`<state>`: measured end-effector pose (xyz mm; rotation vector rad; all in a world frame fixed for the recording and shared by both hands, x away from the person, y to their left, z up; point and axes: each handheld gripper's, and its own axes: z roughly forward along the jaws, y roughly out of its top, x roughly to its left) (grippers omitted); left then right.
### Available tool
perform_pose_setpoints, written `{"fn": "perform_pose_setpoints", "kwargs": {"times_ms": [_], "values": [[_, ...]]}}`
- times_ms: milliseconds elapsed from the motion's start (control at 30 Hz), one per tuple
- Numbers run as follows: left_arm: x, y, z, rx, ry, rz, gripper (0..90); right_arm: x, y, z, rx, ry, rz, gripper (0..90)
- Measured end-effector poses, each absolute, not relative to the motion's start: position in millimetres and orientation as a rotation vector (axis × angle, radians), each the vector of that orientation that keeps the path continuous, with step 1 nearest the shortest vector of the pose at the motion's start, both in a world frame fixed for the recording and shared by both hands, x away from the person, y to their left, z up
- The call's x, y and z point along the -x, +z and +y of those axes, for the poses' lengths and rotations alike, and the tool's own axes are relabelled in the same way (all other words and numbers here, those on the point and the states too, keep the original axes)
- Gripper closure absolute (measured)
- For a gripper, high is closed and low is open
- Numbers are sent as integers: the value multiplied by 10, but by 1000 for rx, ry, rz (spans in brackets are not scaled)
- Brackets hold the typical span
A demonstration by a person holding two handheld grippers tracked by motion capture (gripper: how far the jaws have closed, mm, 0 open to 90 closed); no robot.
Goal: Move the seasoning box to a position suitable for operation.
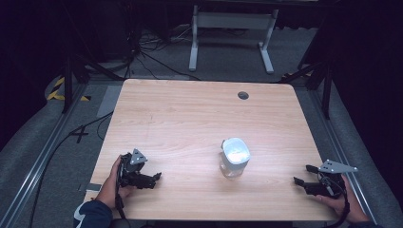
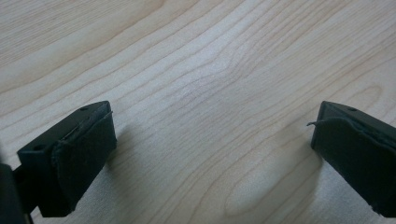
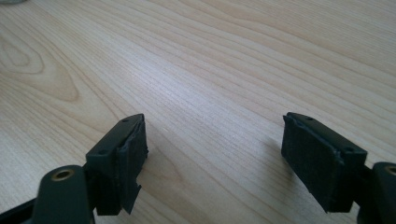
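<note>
Your table (image 1: 190, 118) is a pale wood-grain top with rounded corners and a small dark round grommet (image 1: 243, 95) near its far edge. Close up, the grain runs in long wavy bands with an oval knot figure here and there, and the finish is matte.

The one thing standing on it is a clear jar (image 1: 234, 158) with a white, rounded-square lid, upright, a little right of the middle and toward the near half of the table. Its body is see-through and looks like glass or clear plastic; which, you cannot tell from above.

Your left gripper (image 1: 154, 177) rests low at the near left of the table, held in your left hand (image 1: 111, 183), its black jaws pointing right toward the jar. In the left gripper view the jaws stand wide apart, padded with rough black foam that frays at the edges, and bare wood lies between them.

Your right gripper (image 1: 300, 175) sits at the near right, in your right hand (image 1: 340, 204), jaws pointing left. They too are spread wide over bare wood, with torn foam on the left pad.

The jar stands between the two grippers, well apart from each, slightly nearer the right one.
</note>
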<state>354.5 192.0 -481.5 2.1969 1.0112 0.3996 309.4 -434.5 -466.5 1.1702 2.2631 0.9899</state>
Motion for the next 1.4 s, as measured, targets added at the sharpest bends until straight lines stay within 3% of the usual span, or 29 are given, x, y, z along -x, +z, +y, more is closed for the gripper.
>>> {"fn": "perform_pose_setpoints", "kwargs": {"times_ms": [500,567,667,800,967,1100,1200,1400], "values": [[-3573,-4797,1889,-2243,344,914,18,-3094,-4662,-4353,-1183,982,2252,238],[-3584,-4772,1876,-2257,331,890,57,-3098,-4657,-4357,-1184,981,2257,238],[-3602,-4748,1844,-2250,366,850,188,-3113,-4655,-4365,-1170,982,2270,234],[-3651,-4731,1779,-2252,408,830,270,-3120,-4655,-4362,-1172,984,2271,233],[-3703,-4725,1663,-2265,492,768,293,-3113,-4659,-4362,-1173,984,2263,235],[-3722,-4736,1695,-2257,460,757,311,-3114,-4660,-4364,-1172,987,2262,236],[-3734,-4696,1815,-2219,353,823,278,-3115,-4659,-4364,-1173,986,2263,236],[-3652,-4512,1978,-2123,371,847,278,-3141,-4657,-4358,-1164,985,2271,235]]}}
